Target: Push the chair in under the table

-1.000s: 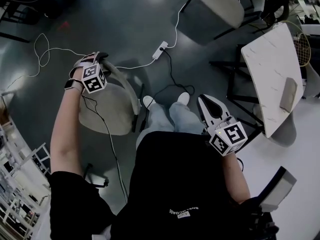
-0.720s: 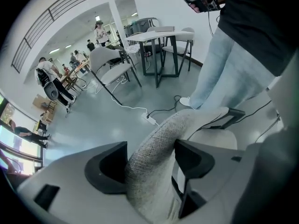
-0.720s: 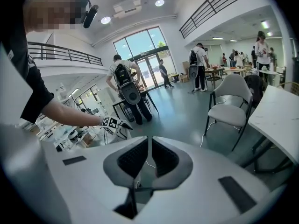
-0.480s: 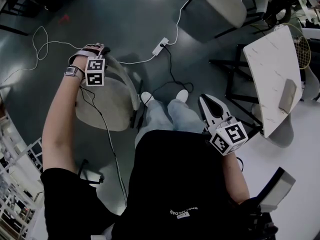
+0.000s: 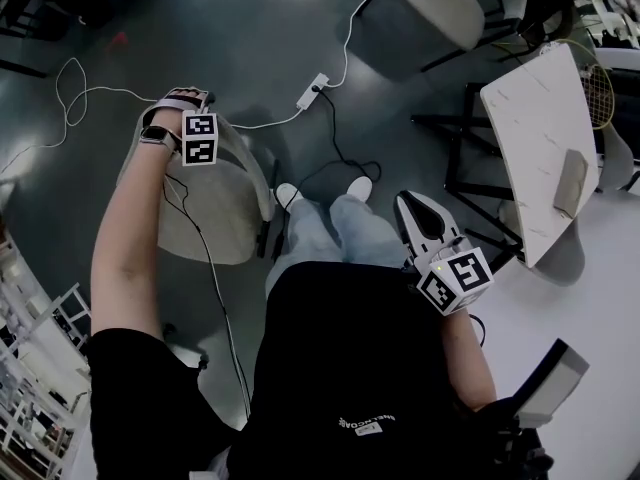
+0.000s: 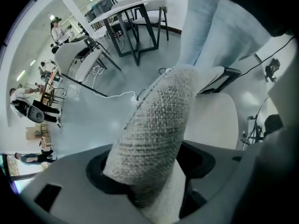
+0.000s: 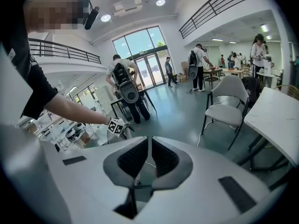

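Left gripper view: the woven chair back point(image 6: 156, 139) stands between the jaws of the left gripper point(image 6: 152, 169), which have just been opening. It blocks the bottom of the gap and part of the chair seat point(image 6: 212, 120) behind. A blurred grey shape point(image 6: 285, 101) at the right edge can't be identified.

Head view: those jaws are buried under the marker cube point(image 5: 200, 137) and the left hand point(image 5: 170, 108), and the chair legs are lost beneath the seat. The table point(image 5: 535, 118) covers much of its own frame, and the person's torso point(image 5: 350, 368) hides the floor below.

Right gripper view: the table runs off the right rim, and the distant people point(image 7: 196, 66) are too small to tell apart.
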Demonstrator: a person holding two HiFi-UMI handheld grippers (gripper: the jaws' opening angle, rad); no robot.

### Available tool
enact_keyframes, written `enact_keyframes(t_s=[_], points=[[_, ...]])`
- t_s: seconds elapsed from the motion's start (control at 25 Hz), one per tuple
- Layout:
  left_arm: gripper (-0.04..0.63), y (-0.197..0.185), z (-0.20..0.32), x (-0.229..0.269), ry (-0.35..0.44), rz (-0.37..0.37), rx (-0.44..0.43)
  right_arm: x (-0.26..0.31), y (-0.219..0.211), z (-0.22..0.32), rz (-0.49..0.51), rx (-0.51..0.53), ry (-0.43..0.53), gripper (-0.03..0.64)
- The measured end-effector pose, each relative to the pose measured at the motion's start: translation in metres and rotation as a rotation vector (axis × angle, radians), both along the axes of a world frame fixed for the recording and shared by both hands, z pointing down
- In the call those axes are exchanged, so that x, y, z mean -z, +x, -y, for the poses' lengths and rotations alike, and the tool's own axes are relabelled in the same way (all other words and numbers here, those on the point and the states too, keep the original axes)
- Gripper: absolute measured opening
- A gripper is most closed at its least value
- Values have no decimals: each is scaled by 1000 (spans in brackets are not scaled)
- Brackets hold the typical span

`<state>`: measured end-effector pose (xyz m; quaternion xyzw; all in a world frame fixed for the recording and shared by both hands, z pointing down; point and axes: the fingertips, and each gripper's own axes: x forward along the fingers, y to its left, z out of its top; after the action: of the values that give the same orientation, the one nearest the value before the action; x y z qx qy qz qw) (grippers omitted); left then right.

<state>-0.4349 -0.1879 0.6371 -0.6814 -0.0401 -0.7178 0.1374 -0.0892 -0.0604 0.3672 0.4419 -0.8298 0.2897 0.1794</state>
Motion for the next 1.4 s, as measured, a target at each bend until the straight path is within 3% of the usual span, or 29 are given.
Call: enact_keyframes(t_s=[0.48, 0.72, 1.4], points=[[265, 0, 4, -4, -21, 74, 107, -11, 6, -6, -2, -1, -28, 15], [272, -27, 29, -3, -28, 119, 298, -13, 8, -9, -6, -5, -42, 15], [339, -125, 72, 18, 115, 174, 789, -29, 7, -6, 7, 2, -89, 15]])
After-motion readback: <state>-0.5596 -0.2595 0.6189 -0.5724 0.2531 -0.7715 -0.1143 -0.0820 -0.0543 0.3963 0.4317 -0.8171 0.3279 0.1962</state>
